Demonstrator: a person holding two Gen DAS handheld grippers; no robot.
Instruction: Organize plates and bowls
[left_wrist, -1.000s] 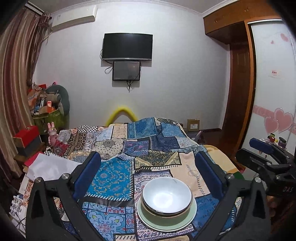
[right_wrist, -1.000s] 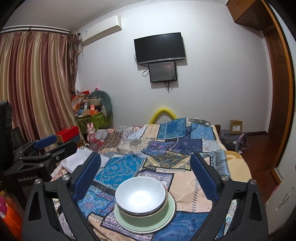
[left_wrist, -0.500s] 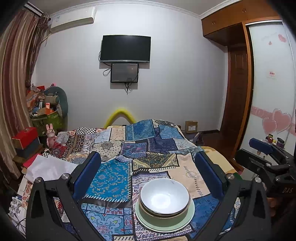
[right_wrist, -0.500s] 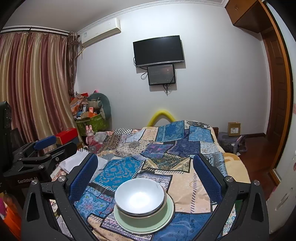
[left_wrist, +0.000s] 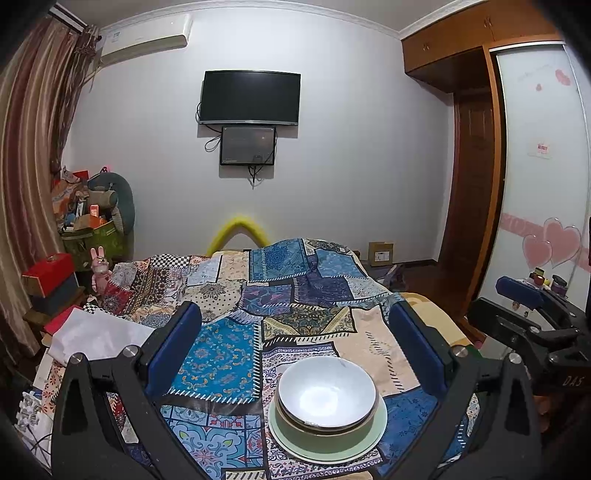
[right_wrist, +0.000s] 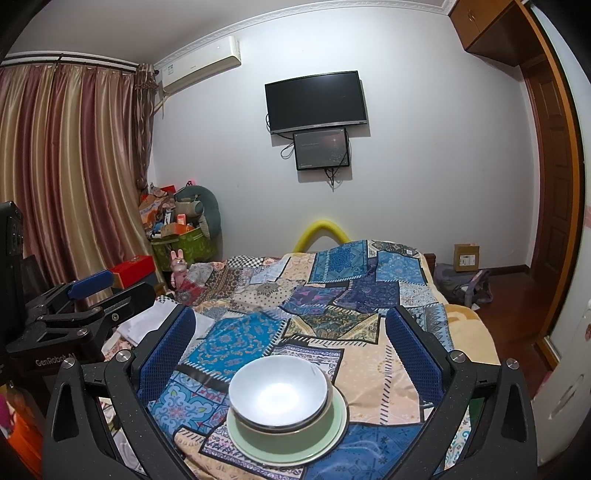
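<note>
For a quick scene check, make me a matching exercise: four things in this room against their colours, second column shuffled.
Things:
1. top bowl
2. plate
3. gripper pads
4. foam tube

Colours:
A. yellow
B. pale green
C. white
D. blue

Pairs: 1-C, 2-B, 3-D, 4-A
</note>
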